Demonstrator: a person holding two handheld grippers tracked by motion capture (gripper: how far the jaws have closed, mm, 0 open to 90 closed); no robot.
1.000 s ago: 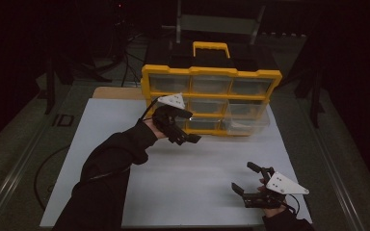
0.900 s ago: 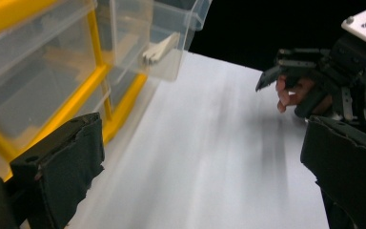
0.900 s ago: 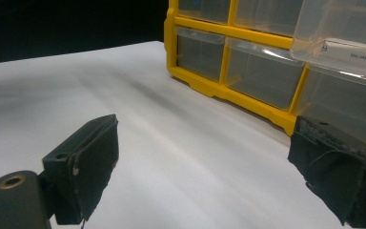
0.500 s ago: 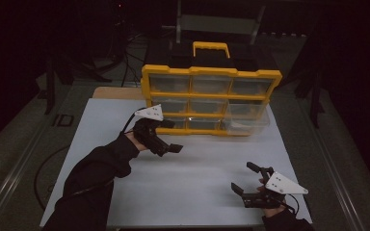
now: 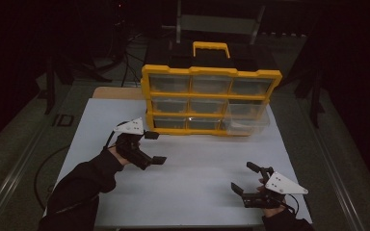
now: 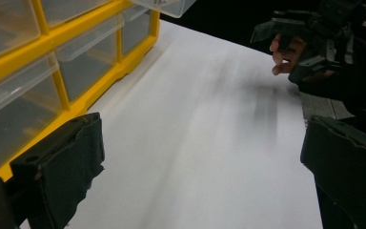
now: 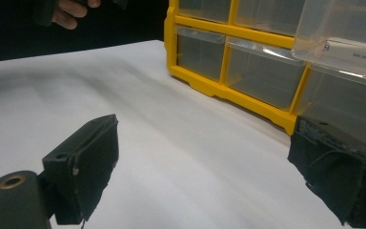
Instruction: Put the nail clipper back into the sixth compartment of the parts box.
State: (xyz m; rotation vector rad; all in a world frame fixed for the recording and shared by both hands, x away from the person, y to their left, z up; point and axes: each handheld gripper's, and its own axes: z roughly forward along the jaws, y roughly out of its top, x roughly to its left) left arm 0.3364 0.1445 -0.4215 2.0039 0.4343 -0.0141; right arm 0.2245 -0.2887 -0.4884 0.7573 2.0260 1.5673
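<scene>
Left tool (image 5: 155,147) held above the white counter (image 5: 192,178), jaws spread wide with nothing between them, just in front of the lower left corner of the yellow drawer organizer (image 5: 211,98). Grey three-cornered plate on top, dark sleeve (image 5: 79,185) running back toward the near left edge. In the left gripper view, two black padded jaws at the bottom corners, bare white counter (image 6: 205,143) between them, yellow frame and clear drawers of the organizer (image 6: 52,62) close on the left, apart from the near jaw.

Right tool (image 5: 245,177) low over the counter near the front right corner, likewise open and empty, well apart from the left tool. Seen far off in the left gripper view (image 6: 293,45), gripped by a hand. In the right gripper view, jaws wide at both lower corners, white counter (image 7: 171,157) in between, organizer (image 7: 238,71) ahead and to the right.

Organizer upright at the far side of the counter, carry handle (image 5: 211,48) on top, three rows of clear drawers. One clear drawer (image 5: 247,120) at the right side pulled well out from the frame, overhanging the counter; same drawer (image 7: 343,33) at upper right in the right gripper view. Contents too dim to tell.
</scene>
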